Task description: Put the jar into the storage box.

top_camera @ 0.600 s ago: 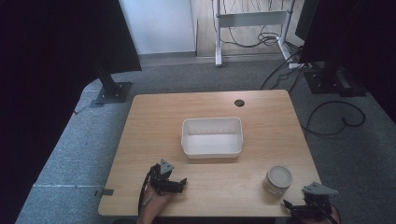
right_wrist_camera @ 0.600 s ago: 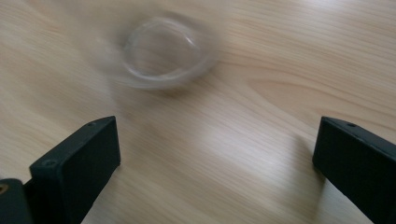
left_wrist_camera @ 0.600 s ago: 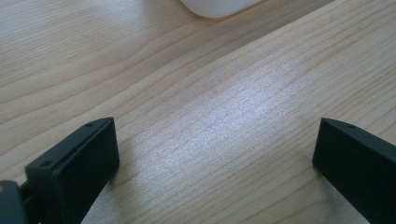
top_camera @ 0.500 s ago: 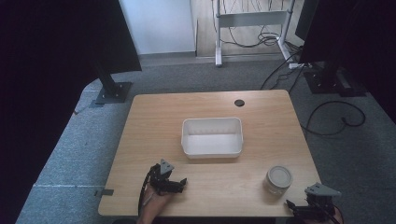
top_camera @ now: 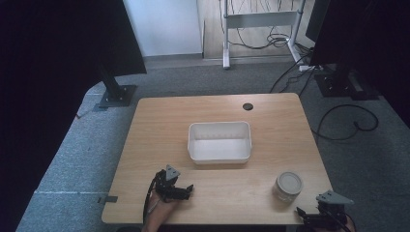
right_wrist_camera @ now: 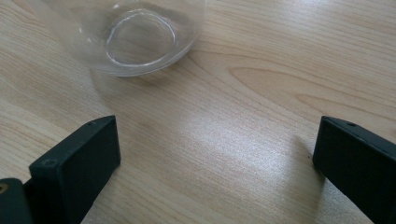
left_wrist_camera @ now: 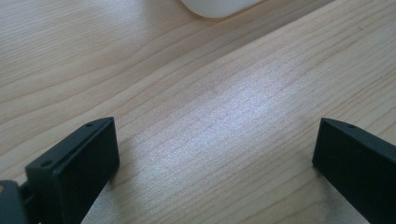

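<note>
A clear glass jar (top_camera: 288,186) with a pale lid stands near the table's front right; its base (right_wrist_camera: 133,37) shows close ahead in the right gripper view. A white rectangular tub (top_camera: 220,142) sits mid-table, and its rounded corner (left_wrist_camera: 219,5) peeks in at the top of the left gripper view. My left gripper (top_camera: 186,190) rests low over the front left of the wooden table (top_camera: 159,121), open, nothing between its jaws. My right gripper (top_camera: 309,216) hovers at the front right edge, just short of the jar, open and empty.
A small dark round hole (top_camera: 248,106) marks the table's far side. Grey carpet surrounds the table, with black stand bases (top_camera: 116,95) at left and right and cables (top_camera: 348,121) on the floor at the right.
My right gripper has slid slightly right and toward the table's front edge. The left gripper, jar and tub stay where they were.
</note>
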`<state>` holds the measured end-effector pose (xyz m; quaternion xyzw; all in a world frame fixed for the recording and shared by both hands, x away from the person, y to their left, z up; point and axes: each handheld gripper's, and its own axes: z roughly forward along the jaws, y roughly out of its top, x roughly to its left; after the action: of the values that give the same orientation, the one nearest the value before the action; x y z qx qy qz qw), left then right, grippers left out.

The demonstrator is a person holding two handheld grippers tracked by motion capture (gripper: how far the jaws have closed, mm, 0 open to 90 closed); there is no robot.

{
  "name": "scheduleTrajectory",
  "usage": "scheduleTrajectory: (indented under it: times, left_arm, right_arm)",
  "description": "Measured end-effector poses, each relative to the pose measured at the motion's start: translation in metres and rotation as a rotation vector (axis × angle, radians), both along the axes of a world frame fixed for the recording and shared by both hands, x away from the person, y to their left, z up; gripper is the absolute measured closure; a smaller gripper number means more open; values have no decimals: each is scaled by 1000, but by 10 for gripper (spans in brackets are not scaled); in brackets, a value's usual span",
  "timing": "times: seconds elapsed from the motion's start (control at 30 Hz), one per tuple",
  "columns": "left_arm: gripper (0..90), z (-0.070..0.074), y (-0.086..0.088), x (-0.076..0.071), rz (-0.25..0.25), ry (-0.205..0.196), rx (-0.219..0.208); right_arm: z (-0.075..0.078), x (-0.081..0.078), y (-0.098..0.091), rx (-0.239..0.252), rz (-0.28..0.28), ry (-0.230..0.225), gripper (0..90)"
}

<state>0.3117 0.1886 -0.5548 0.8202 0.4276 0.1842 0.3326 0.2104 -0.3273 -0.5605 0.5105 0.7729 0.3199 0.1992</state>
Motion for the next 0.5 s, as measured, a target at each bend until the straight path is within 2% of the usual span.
scheduleTrajectory:
  times: [0.37,0.5]
  left_arm:
    - [2,0,0,0,2,-1,-3]
    - [2,0,0,0,2,-1,-3]
  right_arm:
    - [2,0,0,-6,-2,19,5]
    - [2,0,0,9,-2,27,1]
